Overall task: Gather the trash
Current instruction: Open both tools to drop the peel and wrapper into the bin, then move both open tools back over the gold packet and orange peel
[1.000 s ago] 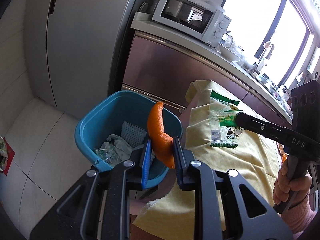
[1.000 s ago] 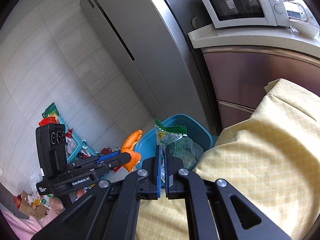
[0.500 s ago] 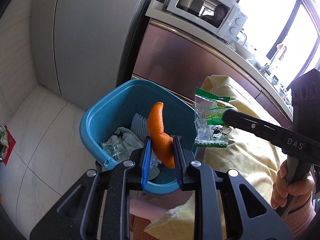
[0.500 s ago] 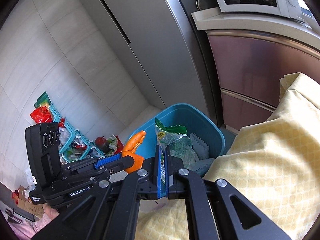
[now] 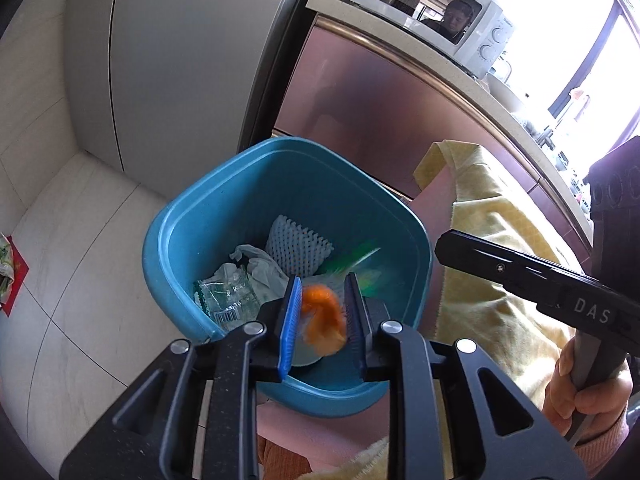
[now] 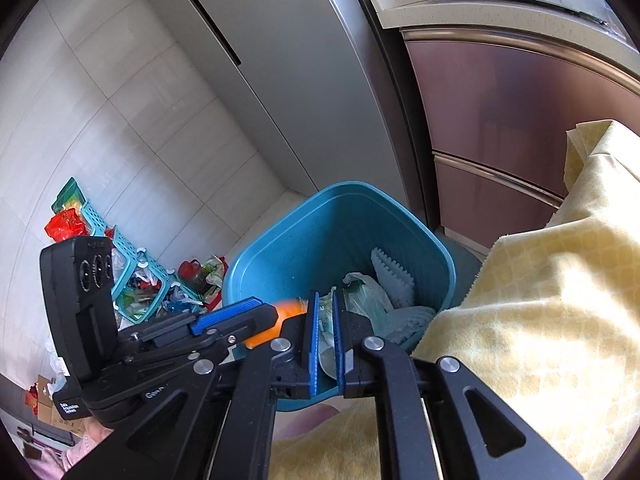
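Orange, curled fruit peel (image 5: 323, 314) sits pinched in the left gripper (image 5: 320, 312) over the blue plastic bin (image 5: 208, 216). Beside it, the right gripper (image 6: 323, 344), jaws just parting, drops a blurred green wrapper (image 5: 360, 268). Next: release the peel.

Counted: 1 blue bin (image 5: 224, 216), 1 orange peel (image 5: 322, 314), 1 foam net (image 5: 298, 246), 1 microwave (image 5: 436, 12), 2 grippers, approx. 3 wrappers inside.

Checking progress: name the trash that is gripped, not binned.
The orange peel, pinched in the left gripper over the bin; foam net, tissue and clear wrapper lie inside.
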`<act>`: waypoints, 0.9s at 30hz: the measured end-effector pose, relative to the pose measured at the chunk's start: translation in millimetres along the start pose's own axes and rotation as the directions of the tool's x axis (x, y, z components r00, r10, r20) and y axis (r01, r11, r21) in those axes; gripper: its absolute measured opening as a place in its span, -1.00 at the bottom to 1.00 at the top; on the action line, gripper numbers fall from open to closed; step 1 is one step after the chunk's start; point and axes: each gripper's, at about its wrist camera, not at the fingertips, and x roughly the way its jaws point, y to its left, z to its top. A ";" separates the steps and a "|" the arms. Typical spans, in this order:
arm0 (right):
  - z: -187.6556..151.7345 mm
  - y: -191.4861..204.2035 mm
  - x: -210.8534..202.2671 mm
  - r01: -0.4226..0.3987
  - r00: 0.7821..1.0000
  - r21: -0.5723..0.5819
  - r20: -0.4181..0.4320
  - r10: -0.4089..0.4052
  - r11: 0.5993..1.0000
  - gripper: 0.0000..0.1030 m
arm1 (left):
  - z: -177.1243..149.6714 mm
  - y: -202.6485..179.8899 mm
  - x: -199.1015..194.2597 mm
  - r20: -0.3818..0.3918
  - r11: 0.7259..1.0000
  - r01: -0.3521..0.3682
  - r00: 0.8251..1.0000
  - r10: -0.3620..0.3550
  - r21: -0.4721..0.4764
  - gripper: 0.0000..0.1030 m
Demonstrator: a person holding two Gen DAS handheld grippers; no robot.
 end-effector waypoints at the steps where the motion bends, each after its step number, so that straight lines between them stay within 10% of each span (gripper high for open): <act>1: 0.3 -0.5 1.0 -0.001 1.000 0.004 -0.001 0.001 1.000 -0.83 | -0.5 0.0 2.0 -0.003 1.000 -0.003 1.000 0.003 -0.001 -0.58; 13: -13.2 -11.8 -33.5 -0.031 0.998 0.020 0.058 0.029 0.999 -0.77 | -3.8 -14.3 -16.9 0.043 0.999 0.035 0.998 -0.036 0.026 -0.56; 27: -66.2 -52.0 -168.9 0.057 0.957 0.075 0.281 -0.076 0.996 -0.50 | -22.9 -115.6 -57.2 0.083 0.949 0.189 0.973 -0.216 0.253 -0.24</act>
